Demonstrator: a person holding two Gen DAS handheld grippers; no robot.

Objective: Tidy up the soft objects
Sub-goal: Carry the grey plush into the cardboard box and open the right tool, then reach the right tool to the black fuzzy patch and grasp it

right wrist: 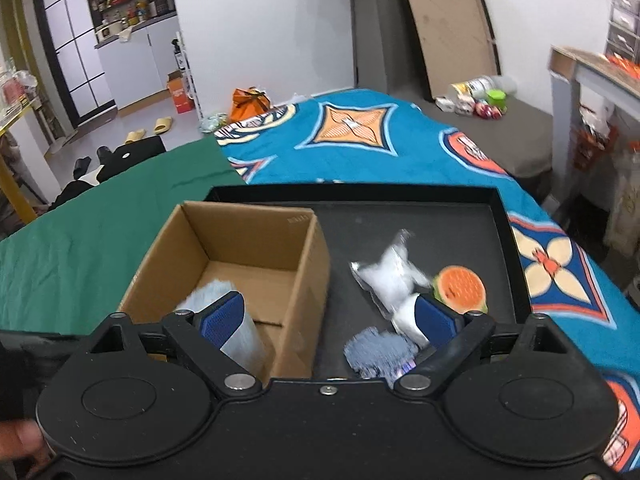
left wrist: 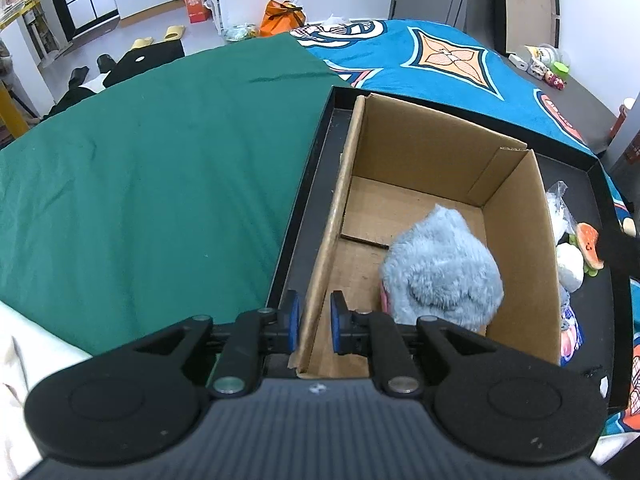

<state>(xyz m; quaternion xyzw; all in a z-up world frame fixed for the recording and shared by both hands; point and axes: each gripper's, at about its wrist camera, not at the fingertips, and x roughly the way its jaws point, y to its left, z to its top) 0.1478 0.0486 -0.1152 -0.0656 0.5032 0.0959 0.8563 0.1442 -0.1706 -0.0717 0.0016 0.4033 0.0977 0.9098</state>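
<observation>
A brown cardboard box (left wrist: 516, 216) stands inside a shallow black tray (left wrist: 312, 168). A fluffy pale-blue plush (left wrist: 440, 268) lies in the box's near corner; it also shows in the right wrist view (right wrist: 208, 296). My left gripper (left wrist: 314, 318) straddles the box's left wall, its blue pads close on either side of the cardboard. My right gripper (right wrist: 332, 320) is open and empty above the box's right wall. In the tray to the right of the box lie a clear-wrapped white item (right wrist: 390, 276), a watermelon-slice toy (right wrist: 460, 288), a white roll (right wrist: 404, 320) and a blue-grey fuzzy piece (right wrist: 376, 352).
The tray (right wrist: 508, 220) sits on a bed with a green sheet (left wrist: 160, 160) on the left and a blue patterned blanket (right wrist: 360, 140) on the right. An orange bag (right wrist: 248, 102) and slippers lie on the floor beyond. A shelf stands at the far right.
</observation>
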